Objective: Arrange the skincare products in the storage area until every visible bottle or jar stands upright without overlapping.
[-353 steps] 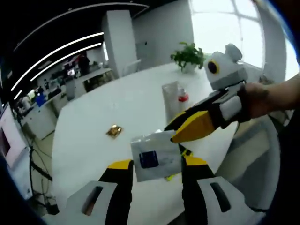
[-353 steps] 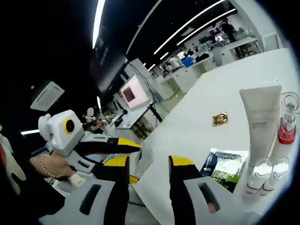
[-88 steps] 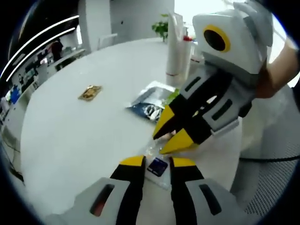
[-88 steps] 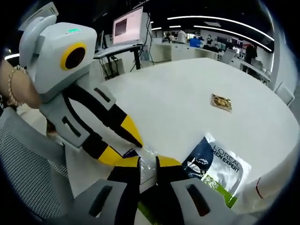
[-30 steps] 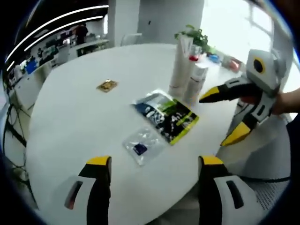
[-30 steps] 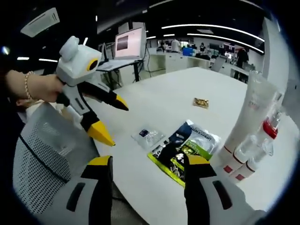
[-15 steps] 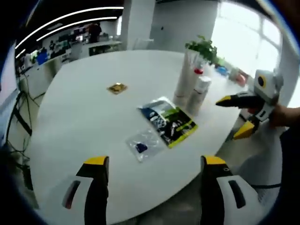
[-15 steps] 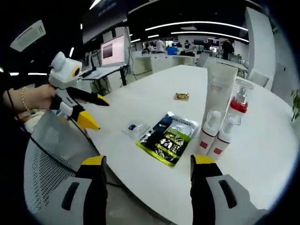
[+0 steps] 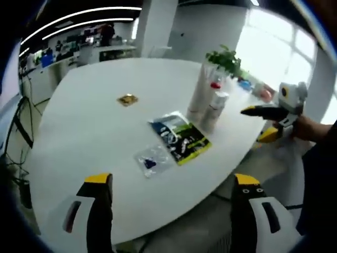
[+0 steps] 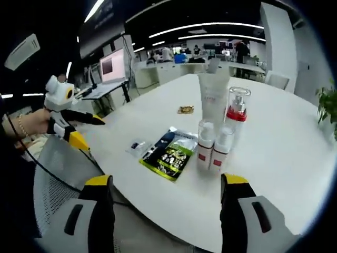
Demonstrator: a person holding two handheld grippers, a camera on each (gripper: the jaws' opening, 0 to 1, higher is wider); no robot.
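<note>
A tall white tube (image 10: 213,97), a pump bottle with a red collar (image 10: 236,113) and two small white bottles (image 10: 205,138) (image 10: 223,141) stand upright in a tight group on the white table (image 10: 274,158). A green and blue sachet pack (image 10: 169,149) and a small clear sachet (image 10: 138,146) lie flat beside them. My right gripper (image 10: 166,179) is open off the table's edge. My left gripper (image 10: 89,132) is open at the left. In the left gripper view the tube (image 9: 199,95), pack (image 9: 180,138) and clear sachet (image 9: 148,161) lie ahead of my open left gripper (image 9: 172,179); my right gripper (image 9: 258,124) is open at the right.
A small gold packet (image 10: 185,109) lies farther in on the table, seen too as the gold packet (image 9: 127,99). A grey mesh chair (image 10: 58,168) stands by the near edge. A potted plant (image 9: 224,57) sits at the table's far side. Desks and monitors fill the room behind.
Both grippers, earlier shut on the small clear sachet, let it go on the table beside the pack. Both have since opened wide and drawn back past the table's edge.
</note>
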